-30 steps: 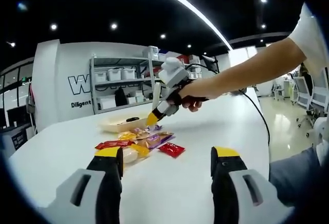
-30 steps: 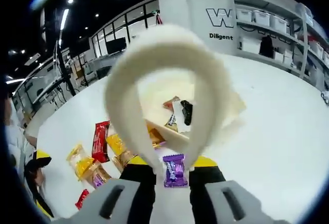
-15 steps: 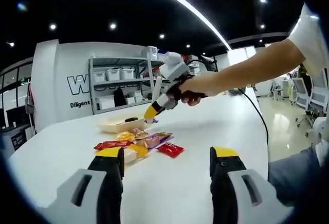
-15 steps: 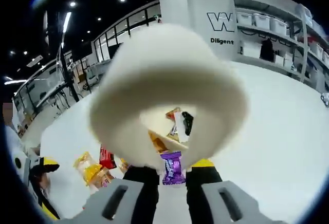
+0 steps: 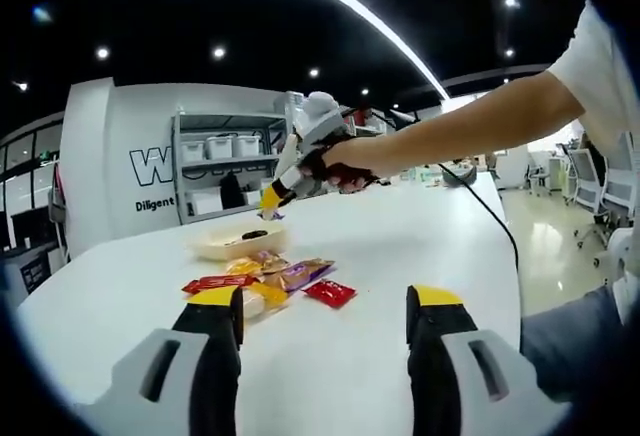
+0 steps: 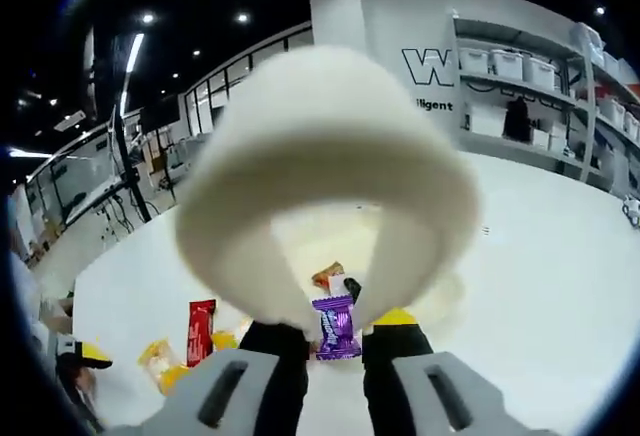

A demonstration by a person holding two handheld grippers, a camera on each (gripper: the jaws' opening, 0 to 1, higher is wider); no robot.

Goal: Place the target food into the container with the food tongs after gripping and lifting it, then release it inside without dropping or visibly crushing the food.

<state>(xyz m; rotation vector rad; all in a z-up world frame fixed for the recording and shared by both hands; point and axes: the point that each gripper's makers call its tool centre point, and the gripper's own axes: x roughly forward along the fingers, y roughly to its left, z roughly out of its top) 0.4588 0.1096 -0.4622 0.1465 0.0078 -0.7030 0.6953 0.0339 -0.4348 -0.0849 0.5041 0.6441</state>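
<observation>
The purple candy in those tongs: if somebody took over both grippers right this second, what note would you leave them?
Right gripper: shut on cream tongs, which pinch the purple candy above the table.
Left gripper: open, holding nothing, low over the table.
Container: shallow cream dish beyond the pile of wrapped snacks; a few pieces lie in it.
Done: candy gripped and lifted.
Left: carry it over the dish, lower it, open the tongs gently inside. It looks uncrushed so far, so avoid squeezing harder.
</observation>
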